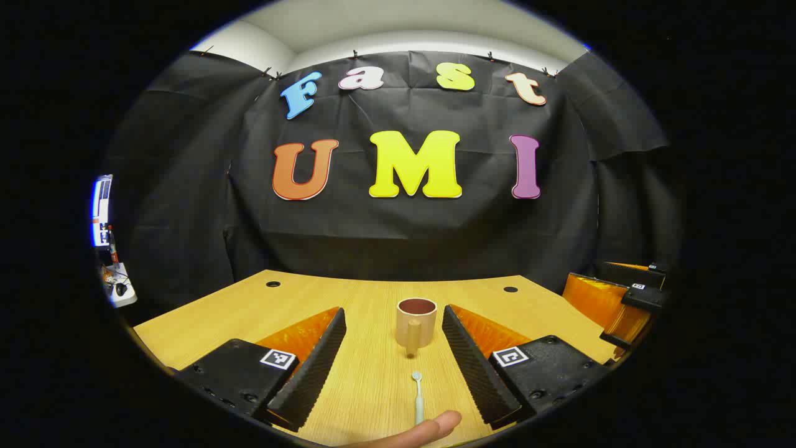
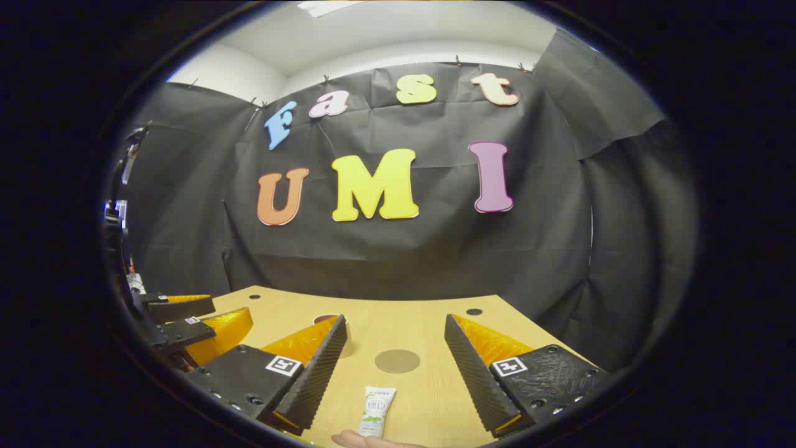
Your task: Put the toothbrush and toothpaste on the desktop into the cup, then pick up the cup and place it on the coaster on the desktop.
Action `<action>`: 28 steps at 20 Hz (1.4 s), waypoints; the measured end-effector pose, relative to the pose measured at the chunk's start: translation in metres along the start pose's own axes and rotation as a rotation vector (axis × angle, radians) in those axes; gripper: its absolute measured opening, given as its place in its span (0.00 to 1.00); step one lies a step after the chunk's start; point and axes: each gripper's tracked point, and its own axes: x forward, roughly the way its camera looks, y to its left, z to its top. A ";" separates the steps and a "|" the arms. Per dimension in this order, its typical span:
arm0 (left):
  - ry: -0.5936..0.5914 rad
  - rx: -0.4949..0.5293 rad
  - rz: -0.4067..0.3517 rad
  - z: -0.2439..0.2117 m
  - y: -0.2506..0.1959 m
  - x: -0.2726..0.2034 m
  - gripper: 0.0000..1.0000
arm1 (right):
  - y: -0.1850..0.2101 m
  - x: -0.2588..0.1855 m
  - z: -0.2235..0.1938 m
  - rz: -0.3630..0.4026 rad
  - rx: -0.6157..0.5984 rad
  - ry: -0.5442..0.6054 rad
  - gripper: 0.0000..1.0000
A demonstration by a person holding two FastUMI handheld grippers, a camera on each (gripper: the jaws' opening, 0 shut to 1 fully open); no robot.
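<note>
In the left gripper view a tan cup (image 1: 415,324) with a dark red inside stands upright on the wooden desk (image 1: 367,298), its handle toward me. A pale toothbrush (image 1: 418,395) lies just in front of it, head toward the cup. My left gripper (image 1: 393,348) is open, one finger on each side of both. In the right gripper view a white toothpaste tube (image 2: 376,410) lies between the open fingers of my right gripper (image 2: 392,367). A round brown coaster (image 2: 397,361) lies beyond the tube. The cup's rim (image 2: 326,318) peeks over the left finger.
A fingertip (image 1: 429,429) shows at the bottom edge near the toothbrush handle, and another fingertip (image 2: 357,441) near the tube. The other gripper (image 1: 622,298) is at the desk's right edge; in the right gripper view the other gripper (image 2: 186,320) is at the left. Two cable holes (image 1: 272,284) lie near the back edge.
</note>
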 end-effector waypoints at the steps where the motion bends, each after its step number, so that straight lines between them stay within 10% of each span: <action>1: -0.012 0.004 0.005 0.002 0.001 0.000 0.99 | -0.003 0.001 0.001 -0.002 0.003 -0.005 0.97; 21: 0.038 0.071 -0.031 -0.021 -0.019 0.004 0.99 | -0.015 -0.005 0.007 -0.032 -0.058 -0.045 0.95; 28: 0.398 -0.021 -0.047 -0.107 -0.026 0.010 0.99 | -0.013 0.000 -0.005 -0.016 -0.043 0.002 0.95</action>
